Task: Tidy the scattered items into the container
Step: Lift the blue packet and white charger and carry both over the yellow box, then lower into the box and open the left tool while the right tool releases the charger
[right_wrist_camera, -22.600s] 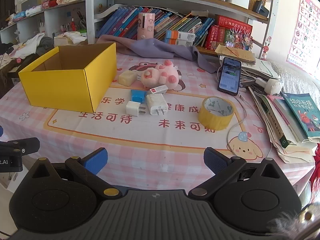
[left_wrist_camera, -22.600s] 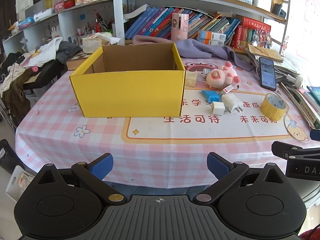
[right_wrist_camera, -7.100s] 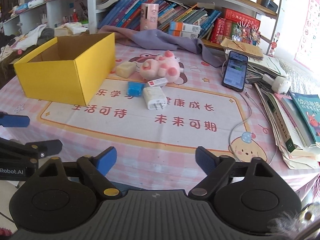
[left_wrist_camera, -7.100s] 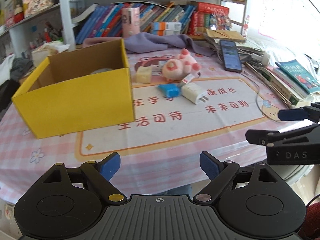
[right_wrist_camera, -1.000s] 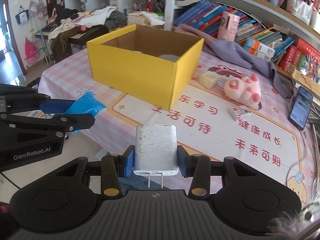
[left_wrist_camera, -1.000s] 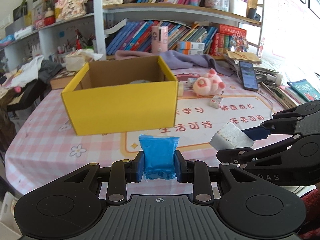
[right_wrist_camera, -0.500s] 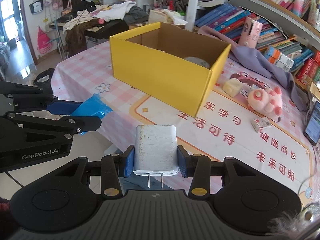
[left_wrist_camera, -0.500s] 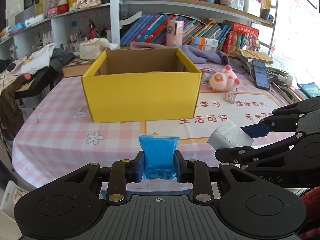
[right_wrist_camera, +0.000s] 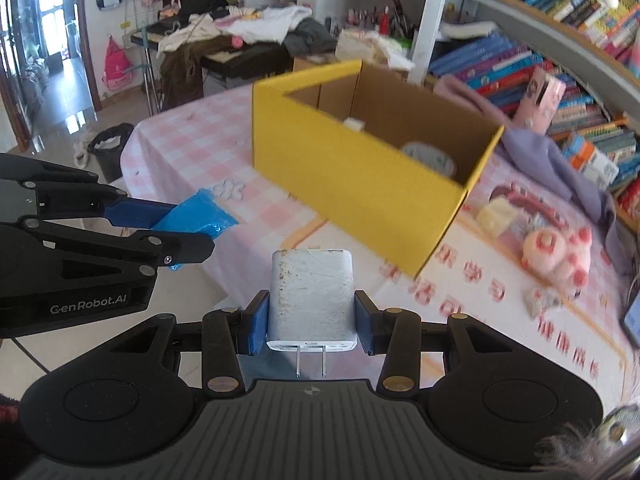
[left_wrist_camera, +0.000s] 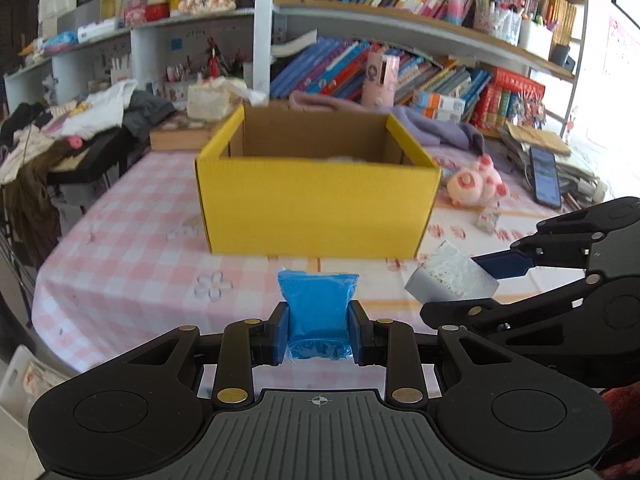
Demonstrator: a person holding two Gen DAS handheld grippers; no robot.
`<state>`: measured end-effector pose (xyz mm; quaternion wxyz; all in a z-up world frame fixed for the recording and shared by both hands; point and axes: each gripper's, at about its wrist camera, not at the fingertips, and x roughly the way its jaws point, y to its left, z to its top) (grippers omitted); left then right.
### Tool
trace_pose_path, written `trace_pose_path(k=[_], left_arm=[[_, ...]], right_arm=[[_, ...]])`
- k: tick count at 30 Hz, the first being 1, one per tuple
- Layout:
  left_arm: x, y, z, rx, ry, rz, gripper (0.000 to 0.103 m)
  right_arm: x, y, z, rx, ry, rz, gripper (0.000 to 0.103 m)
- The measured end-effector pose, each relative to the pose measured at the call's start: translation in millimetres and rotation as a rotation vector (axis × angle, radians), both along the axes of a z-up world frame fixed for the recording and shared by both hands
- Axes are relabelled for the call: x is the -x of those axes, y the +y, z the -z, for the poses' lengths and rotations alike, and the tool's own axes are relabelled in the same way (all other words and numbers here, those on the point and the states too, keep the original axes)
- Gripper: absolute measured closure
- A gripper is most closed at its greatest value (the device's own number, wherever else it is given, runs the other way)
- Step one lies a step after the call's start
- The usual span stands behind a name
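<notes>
Yellow cardboard box stands open-topped on the pink checked tabletop, with a roll of tape and a small white item visible inside it. Left gripper is held level above the near tabletop edge, pointing at the box's front wall, its fingers clamped on a blue packet that stands upright between them. Right gripper is held just beside it to the right, aimed at the box's near corner, its fingers closed on a white plug charger with the two prongs facing back toward the camera. In the left wrist view the charger shows tilted between the right gripper's fingers. Both grippers are short of the box and apart from it. A pink plush pig, a small white carton and a pale yellow block lie on the tabletop right of the box. A phone lies further right.
</notes>
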<state>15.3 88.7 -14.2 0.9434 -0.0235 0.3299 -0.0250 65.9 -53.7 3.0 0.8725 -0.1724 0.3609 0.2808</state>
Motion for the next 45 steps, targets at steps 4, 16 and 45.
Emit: trace_pose_path(k=[4,16,45], left_arm=[[-16,1,-15,-0.032,-0.053,0.005,0.075],[-89,5,-59,-0.087,-0.166,0.056,0.075],[-274,13,8,-0.268,0.223,0.288,0.074]], right_arm=[[-19,-1,-8,-0.03,-0.041,-0.008,0.062],[-80,-6,-54,-0.118,-0.212,-0.049,0.062],[-246,47,21,0.136,0.131,-0.227,0.061]])
